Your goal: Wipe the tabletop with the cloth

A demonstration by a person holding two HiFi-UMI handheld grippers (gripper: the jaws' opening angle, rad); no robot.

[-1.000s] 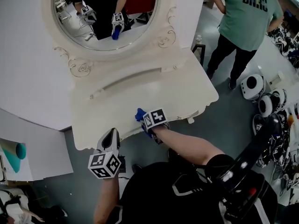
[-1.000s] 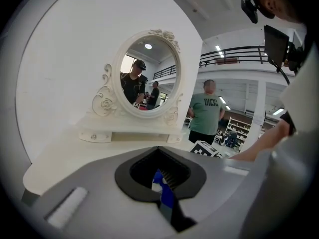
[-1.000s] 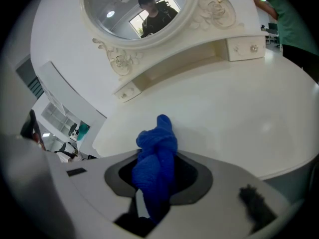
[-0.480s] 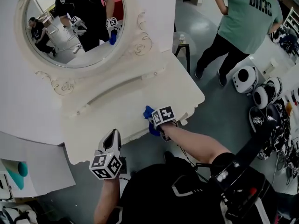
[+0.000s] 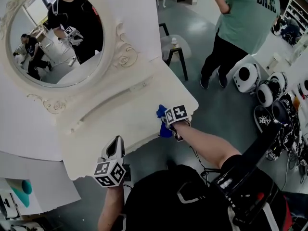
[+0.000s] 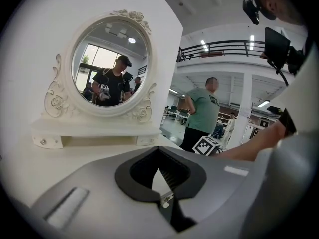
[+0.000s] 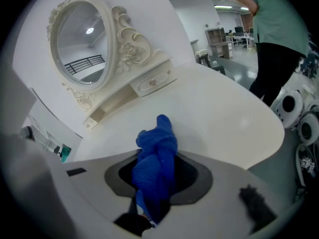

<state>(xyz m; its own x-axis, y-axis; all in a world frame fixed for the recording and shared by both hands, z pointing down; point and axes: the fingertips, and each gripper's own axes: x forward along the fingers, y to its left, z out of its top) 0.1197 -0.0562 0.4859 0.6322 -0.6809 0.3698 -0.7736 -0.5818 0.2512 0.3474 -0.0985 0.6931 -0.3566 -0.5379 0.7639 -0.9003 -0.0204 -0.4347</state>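
The right hand-held gripper holds a blue cloth on the white tabletop near its front edge; the left hand-held gripper sits at that edge.

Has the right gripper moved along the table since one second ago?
Yes. The right gripper, shut on the cloth, has slid rightward along the front edge, nearer the right corner of the table.

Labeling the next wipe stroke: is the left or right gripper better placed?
Right. The right gripper is shut on the blue cloth at the front edge of the tabletop, so it can likely wipe at once. The left gripper holds nothing, with its jaws together.
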